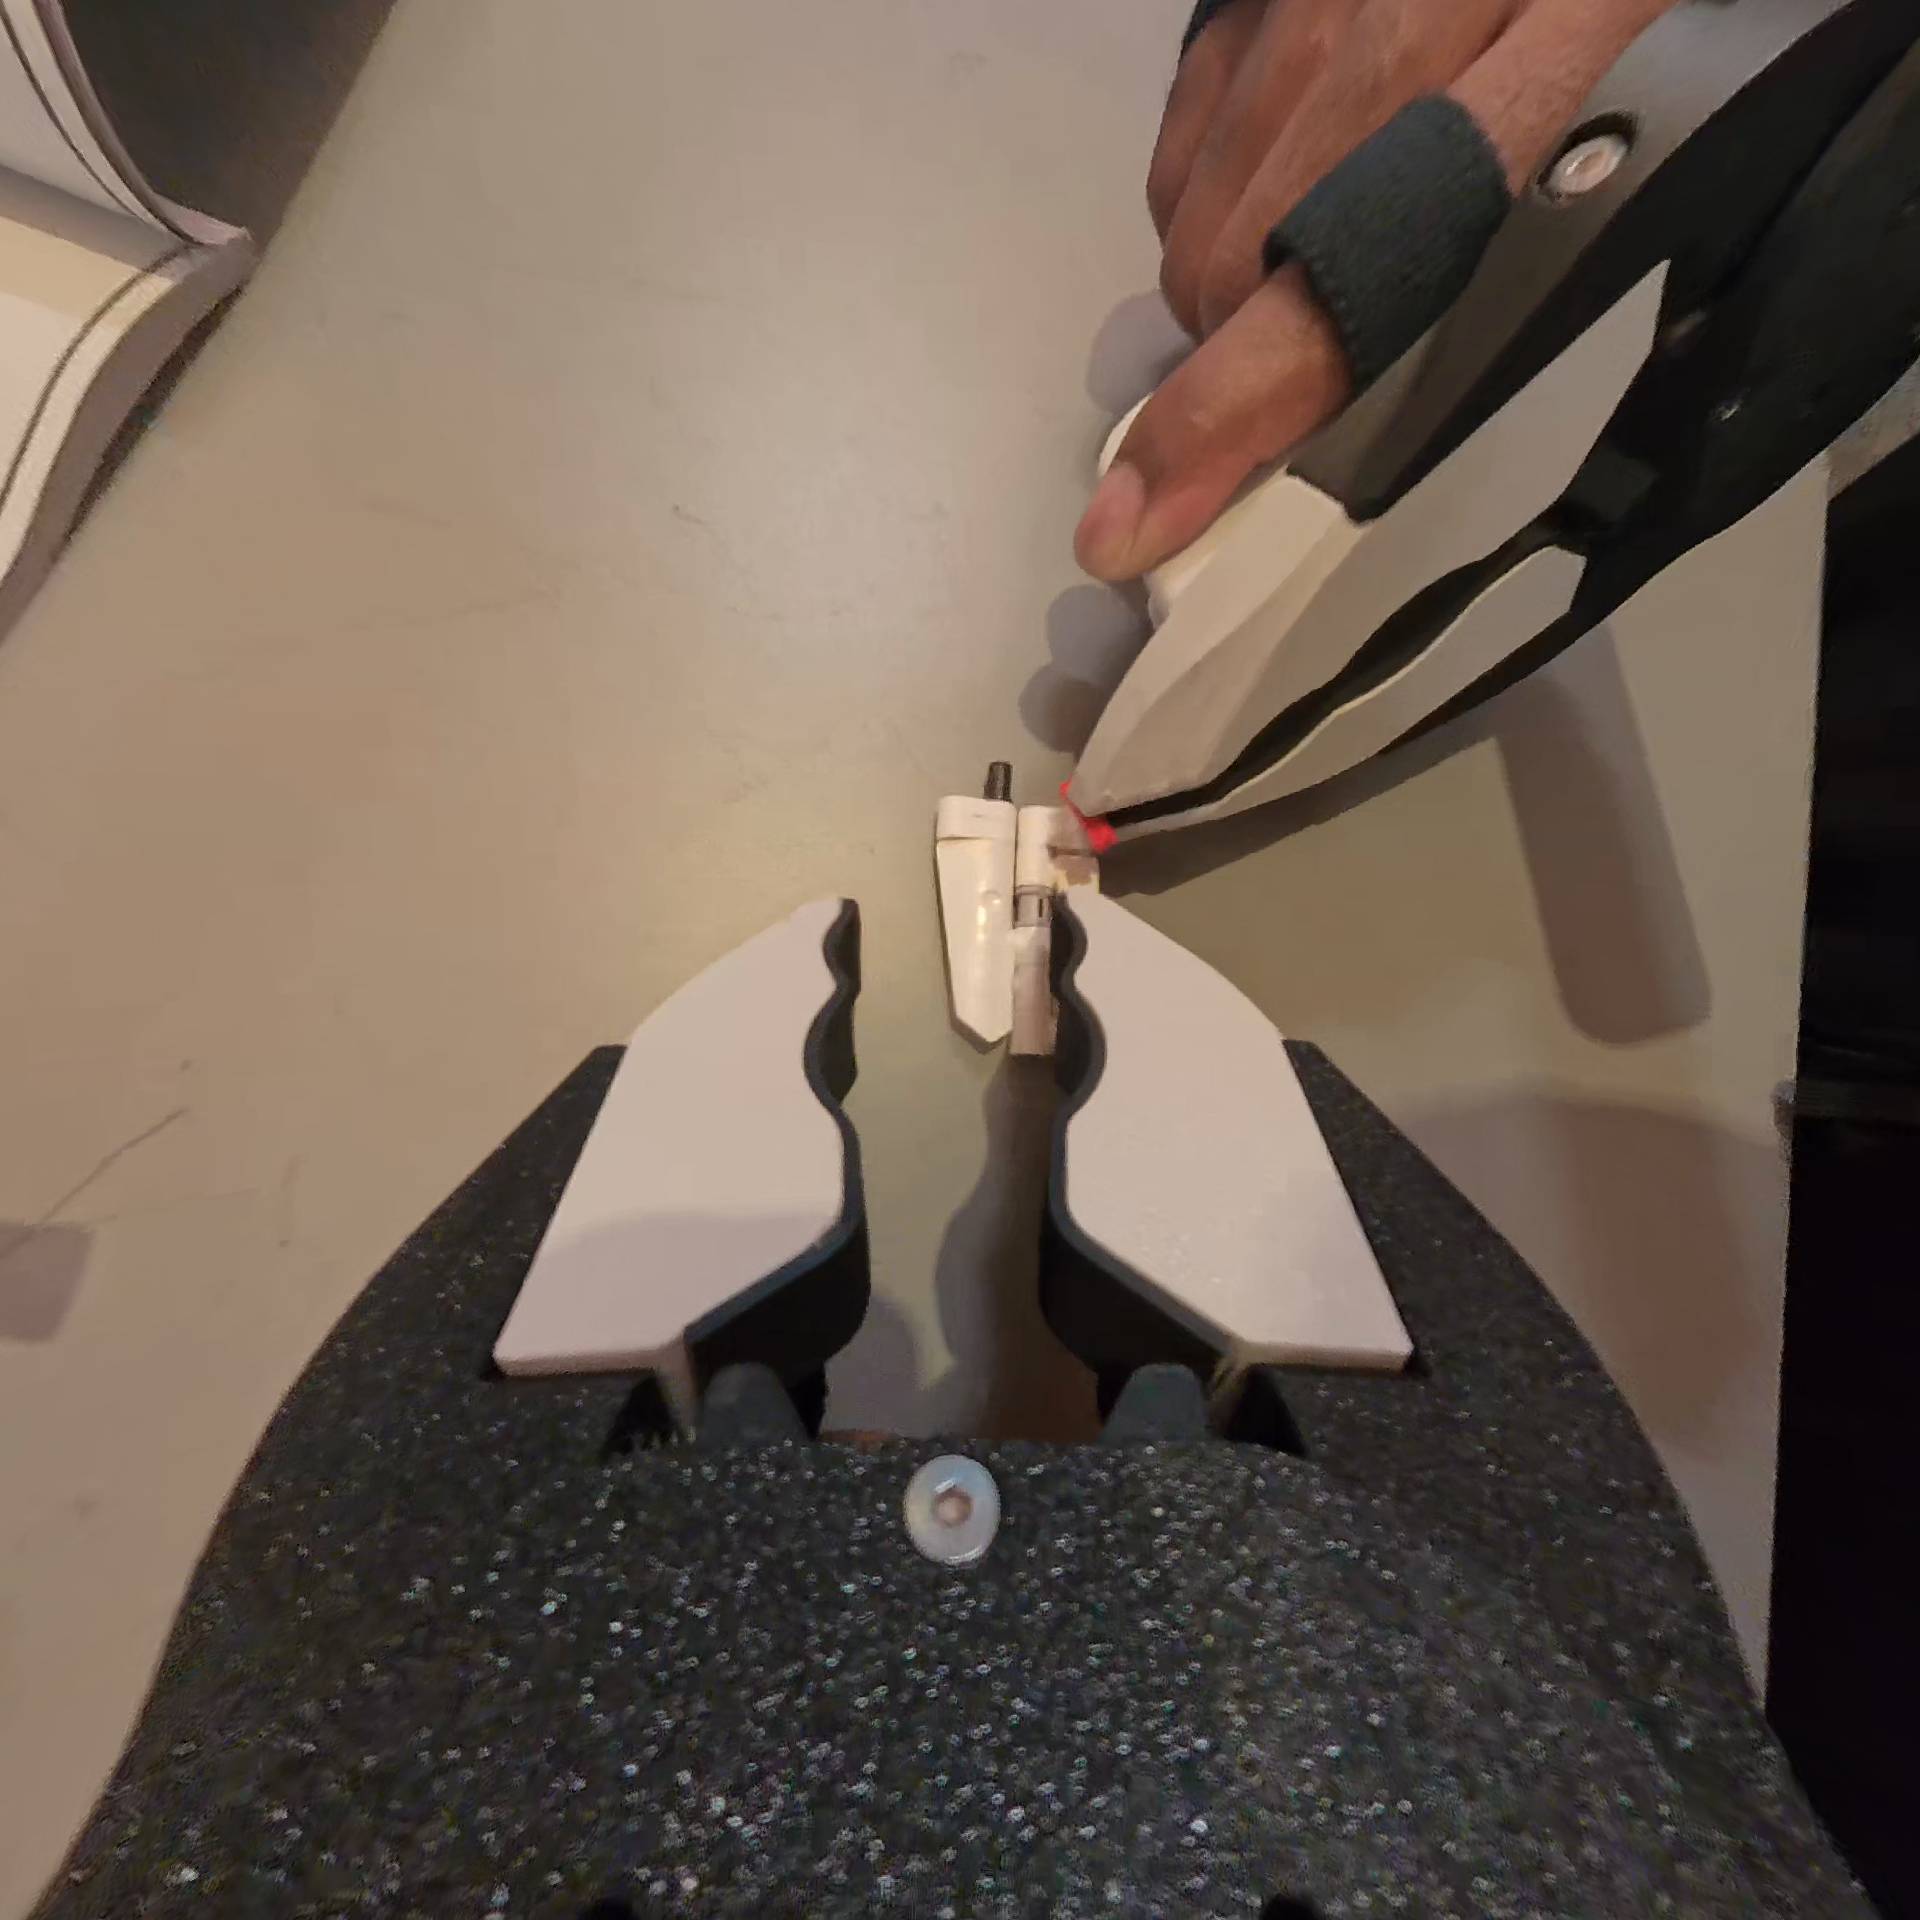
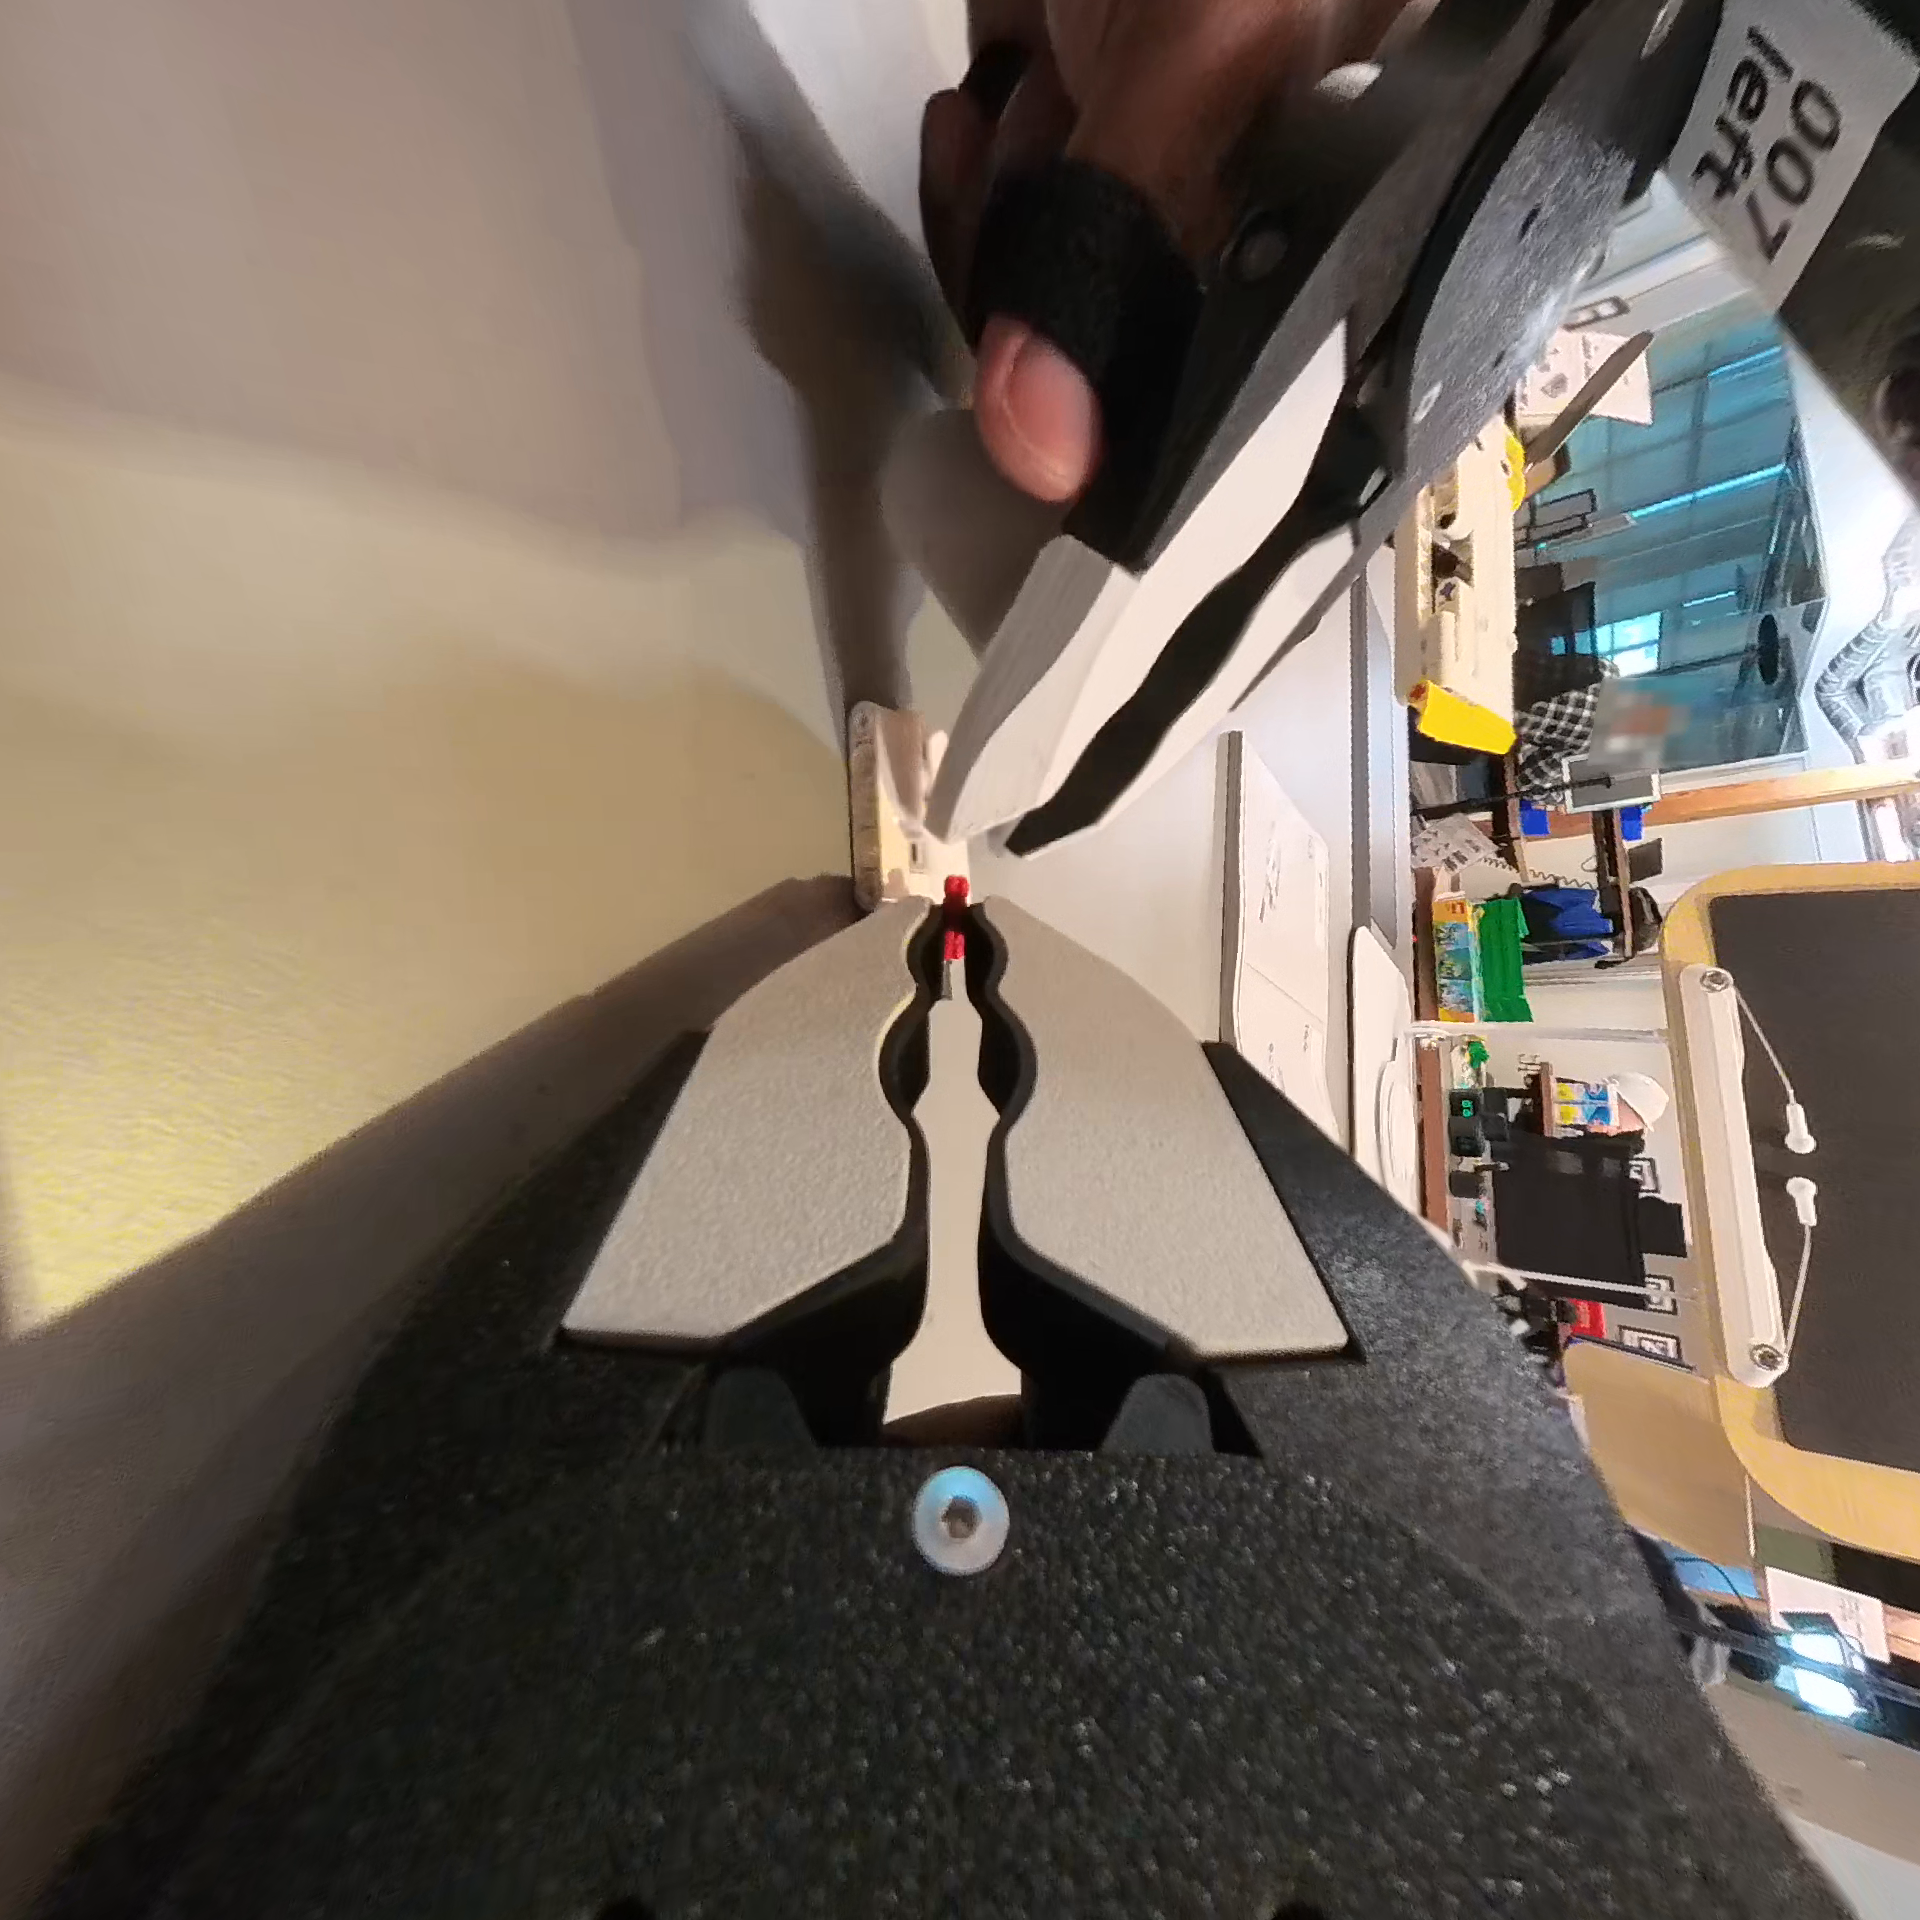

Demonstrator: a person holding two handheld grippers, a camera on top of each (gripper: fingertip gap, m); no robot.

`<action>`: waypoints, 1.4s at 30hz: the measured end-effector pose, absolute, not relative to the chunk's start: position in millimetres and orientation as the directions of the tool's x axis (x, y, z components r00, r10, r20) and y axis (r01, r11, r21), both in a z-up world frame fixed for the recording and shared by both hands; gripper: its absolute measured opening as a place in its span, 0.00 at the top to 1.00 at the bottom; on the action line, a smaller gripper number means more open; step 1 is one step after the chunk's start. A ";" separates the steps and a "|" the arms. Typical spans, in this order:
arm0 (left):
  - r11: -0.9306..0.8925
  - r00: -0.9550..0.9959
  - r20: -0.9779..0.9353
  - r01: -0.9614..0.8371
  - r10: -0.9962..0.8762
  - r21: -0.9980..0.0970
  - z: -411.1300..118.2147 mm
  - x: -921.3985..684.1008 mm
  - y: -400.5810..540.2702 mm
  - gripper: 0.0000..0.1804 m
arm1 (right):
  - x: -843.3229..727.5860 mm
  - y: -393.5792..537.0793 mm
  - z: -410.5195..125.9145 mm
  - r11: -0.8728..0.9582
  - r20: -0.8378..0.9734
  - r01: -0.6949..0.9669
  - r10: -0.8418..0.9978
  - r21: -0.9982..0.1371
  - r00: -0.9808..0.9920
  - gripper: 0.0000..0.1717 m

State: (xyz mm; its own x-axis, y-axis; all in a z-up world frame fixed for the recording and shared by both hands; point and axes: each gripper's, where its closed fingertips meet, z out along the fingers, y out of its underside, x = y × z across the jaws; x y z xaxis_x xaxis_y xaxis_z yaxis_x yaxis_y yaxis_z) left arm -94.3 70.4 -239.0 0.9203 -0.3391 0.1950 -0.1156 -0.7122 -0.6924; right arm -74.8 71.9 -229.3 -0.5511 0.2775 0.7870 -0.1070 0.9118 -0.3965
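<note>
The left gripper (image 1: 956,935) stands with its jaws parted and nothing pressed between them; its two pale fingers with dark wavy pads hang over a beige table (image 1: 520,623). Just ahead of the gap, lying on the table, is a small white toy assembly (image 1: 982,925): a tapered white plate with a dark stud at its far end, and beside it a thin white-and-grey rod that lies right along the inner edge of this gripper's right finger (image 1: 1143,1039). Whether the pad touches the rod cannot be told. The left finger stands well clear of the piece. The right gripper (image 2: 954,925) is clenched on a tiny red piece (image 2: 954,914), which sits pinched at the very tips of its pads and pokes out a little beyond them. In the left wrist view this gripper comes in from the upper right, held by a hand (image 1: 1299,260) with a dark band round one finger, and its red-tipped point sits at the far right corner of the white assembly. Beyond the right gripper's tips, past the table edge, stand shelves (image 2: 1558,935) with coloured boxes and a wooden-framed chair (image 2: 1787,1143).
</note>
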 end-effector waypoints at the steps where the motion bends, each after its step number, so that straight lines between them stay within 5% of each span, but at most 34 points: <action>1: -0.701 0.916 0.203 -0.108 -0.346 -0.705 -234.8 -93.2 70.9 0.81 | -75.0 72.5 -228.8 0.910 0.784 -0.102 0.286 -0.403 -0.551 0.98; 9: -0.643 0.872 0.255 -0.085 -0.417 -0.761 -221.8 -77.4 72.4 0.94 | -79.0 75.9 -223.4 0.906 0.793 -0.078 0.320 -0.416 -0.519 0.98; 30: -0.582 0.839 0.244 -0.103 -0.486 -0.806 -219.7 -65.7 73.0 0.98 | -75.3 70.1 -217.5 0.886 0.796 -0.126 0.330 -0.447 -0.508 0.98; 42: -0.477 0.760 0.293 -0.025 -0.580 -0.879 -196.8 -59.2 71.0 0.98 | -55.9 76.9 -182.9 0.531 0.510 -0.207 0.525 -0.822 -0.681 0.93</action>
